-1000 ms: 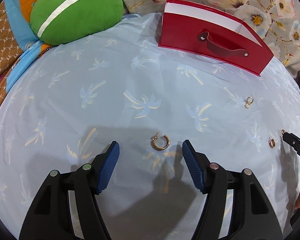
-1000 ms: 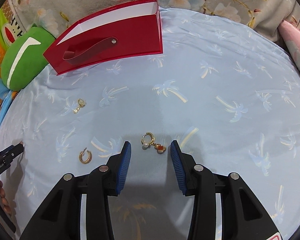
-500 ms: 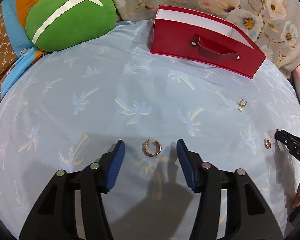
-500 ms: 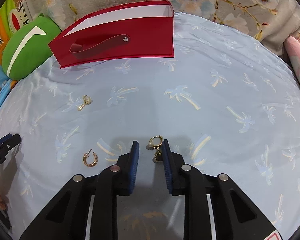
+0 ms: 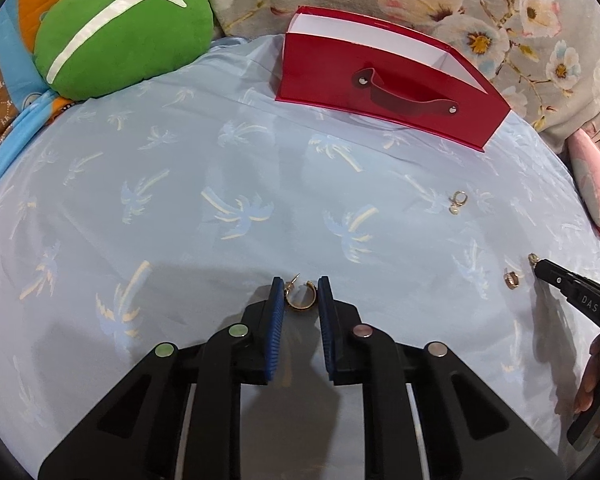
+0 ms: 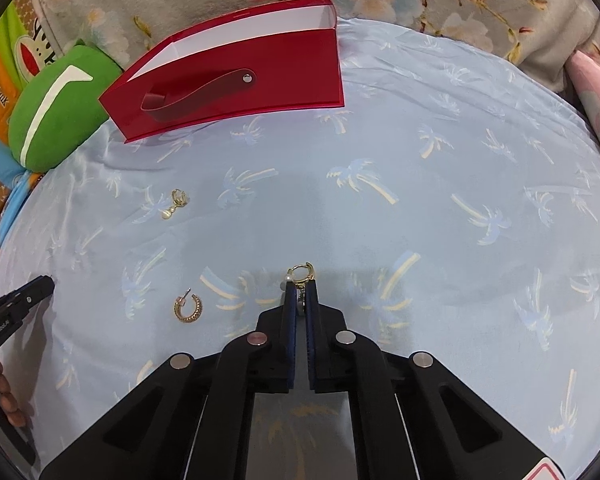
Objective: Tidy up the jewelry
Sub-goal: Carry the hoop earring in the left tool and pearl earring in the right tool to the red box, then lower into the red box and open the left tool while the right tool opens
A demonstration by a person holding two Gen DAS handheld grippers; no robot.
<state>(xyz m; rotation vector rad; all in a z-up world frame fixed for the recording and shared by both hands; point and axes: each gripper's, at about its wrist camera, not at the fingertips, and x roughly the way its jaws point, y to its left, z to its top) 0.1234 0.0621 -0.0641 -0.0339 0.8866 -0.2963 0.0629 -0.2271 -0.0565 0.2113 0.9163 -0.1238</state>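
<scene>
Pale blue cloth [image 5: 260,152] with a palm-tree print covered the whole work surface, pretty smooth with a few creases. At its far edge stood a red box [image 5: 380,80], glossy, white inside, open at the top, with a red strap handle riveted across its front face. A green cushion [image 5: 120,36] with a white stripe sat off to one side of it, and floral fabric [image 5: 500,12] ran behind.

Now the small stuff, all gold earrings lying on the cloth. A ribbed gold hoop [image 5: 300,298] with a post sticking up sat between the blue pads of the left gripper [image 5: 299,294]. Its jaws had just been closing and were down to a narrow gap; the pads looked right up against the hoop on both sides, so I'd call that a grip. A pearl-drop earring [image 6: 175,203] lay loose between the box and the grippers, well apart from both. A small huggie hoop [image 5: 512,280] lay just beside the tip of the right gripper [image 6: 300,292].

That one had also just been closing and was fully pinched together, clamped on a gold hoop earring with a pearl and dangle [image 6: 300,274]. The ring part poked out past the fingertips, the dangle squeezed between the pads.
</scene>
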